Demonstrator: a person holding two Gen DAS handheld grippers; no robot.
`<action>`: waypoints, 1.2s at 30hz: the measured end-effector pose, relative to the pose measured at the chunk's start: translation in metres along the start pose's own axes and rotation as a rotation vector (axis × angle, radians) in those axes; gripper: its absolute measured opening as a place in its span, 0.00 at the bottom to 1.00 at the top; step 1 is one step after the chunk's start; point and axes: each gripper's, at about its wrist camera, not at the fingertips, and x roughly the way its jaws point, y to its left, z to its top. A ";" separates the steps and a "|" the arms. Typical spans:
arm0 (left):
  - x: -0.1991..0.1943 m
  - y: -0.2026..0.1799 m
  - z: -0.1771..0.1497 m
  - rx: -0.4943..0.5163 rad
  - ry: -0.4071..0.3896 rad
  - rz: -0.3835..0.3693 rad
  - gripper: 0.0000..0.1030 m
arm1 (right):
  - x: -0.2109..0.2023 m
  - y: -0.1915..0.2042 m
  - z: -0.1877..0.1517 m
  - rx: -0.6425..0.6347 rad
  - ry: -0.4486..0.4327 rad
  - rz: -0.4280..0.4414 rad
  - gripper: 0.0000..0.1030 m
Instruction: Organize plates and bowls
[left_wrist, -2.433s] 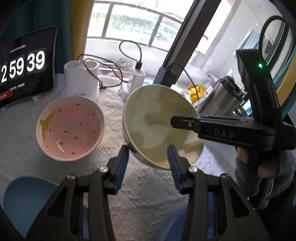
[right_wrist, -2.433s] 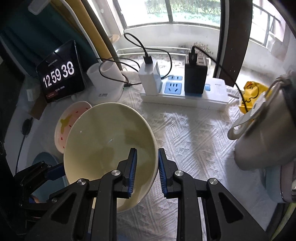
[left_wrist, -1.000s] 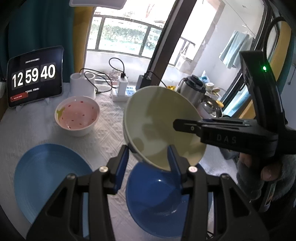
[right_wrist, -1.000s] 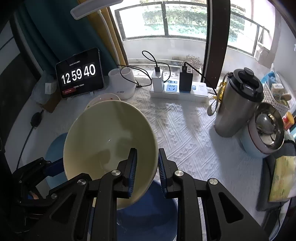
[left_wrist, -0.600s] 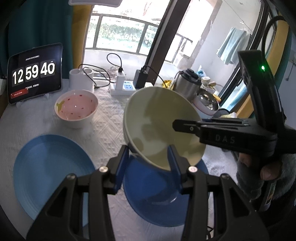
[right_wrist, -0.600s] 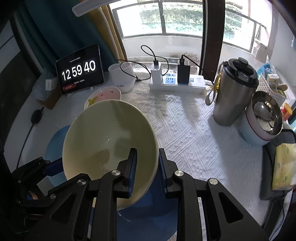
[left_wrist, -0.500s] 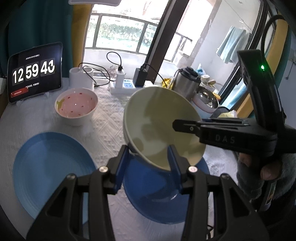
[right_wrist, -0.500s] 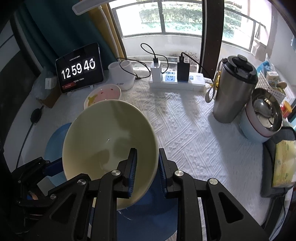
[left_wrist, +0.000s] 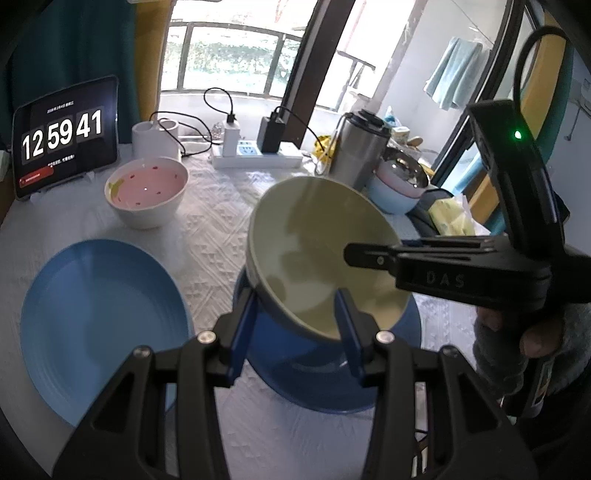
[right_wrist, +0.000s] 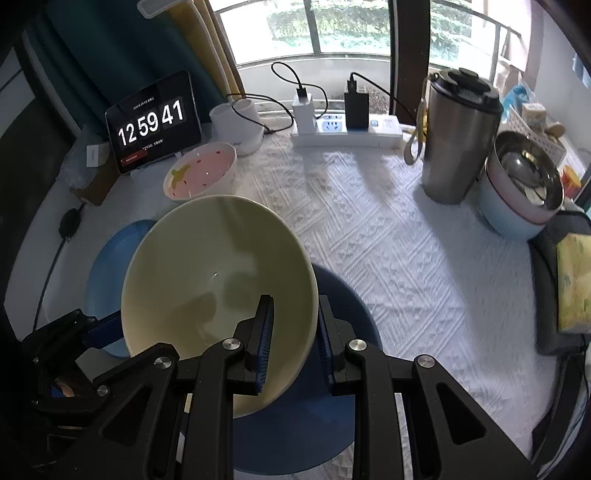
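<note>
A clock screen (right_wrist: 153, 123) reading 12 59 41 stands at the back of the white-clothed desk (right_wrist: 388, 236) — near it a white power strip (right_wrist: 347, 131) with plugs, and a tall steel jug (right_wrist: 460, 136) — by the window.

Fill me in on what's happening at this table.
A person is carrying a cream bowl with two handheld tongs: the right tongs pinch its near rim and the left tongs clasp its opposite side. It hangs tilted over the dark blue plate. A light blue plate and a pink bowl sit nearby.
</note>
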 end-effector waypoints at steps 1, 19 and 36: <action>0.000 -0.001 -0.001 0.003 0.002 0.000 0.43 | 0.000 0.000 -0.001 0.001 0.002 -0.001 0.23; 0.015 -0.014 -0.023 0.054 0.077 0.012 0.43 | 0.014 -0.013 -0.032 0.049 0.055 -0.002 0.23; 0.019 -0.016 -0.025 0.085 0.104 0.015 0.45 | 0.018 -0.011 -0.036 0.021 0.078 -0.054 0.24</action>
